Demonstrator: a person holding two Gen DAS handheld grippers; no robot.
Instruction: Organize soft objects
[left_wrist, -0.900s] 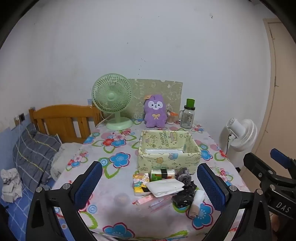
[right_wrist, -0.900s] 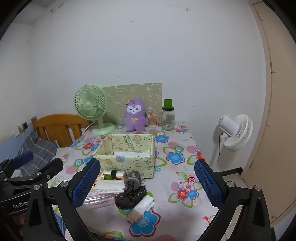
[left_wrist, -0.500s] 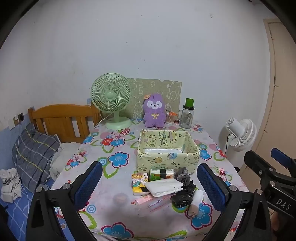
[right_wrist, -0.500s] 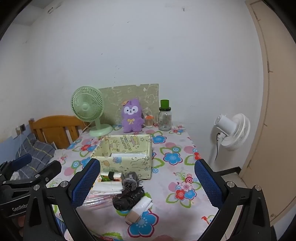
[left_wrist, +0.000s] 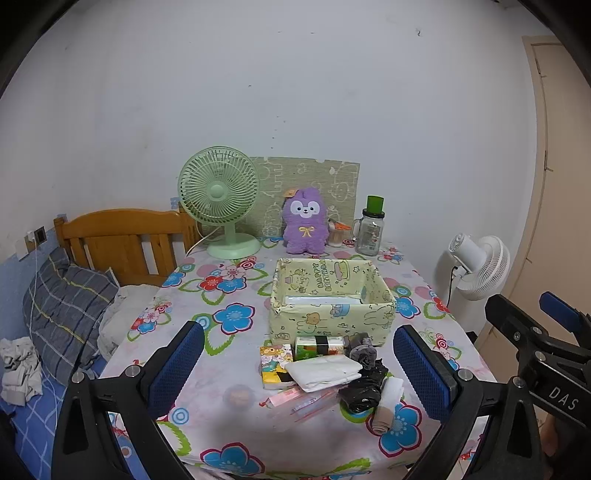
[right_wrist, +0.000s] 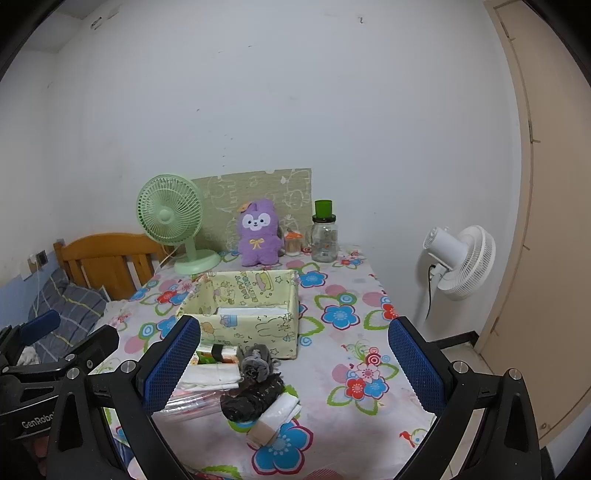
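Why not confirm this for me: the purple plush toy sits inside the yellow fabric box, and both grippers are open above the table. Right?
Not quite. The purple plush toy is not inside the yellow fabric box; it stands behind it, by the wall, as the left wrist view shows. The left gripper and right gripper are indeed open.

Soft items lie before the box, plush behind
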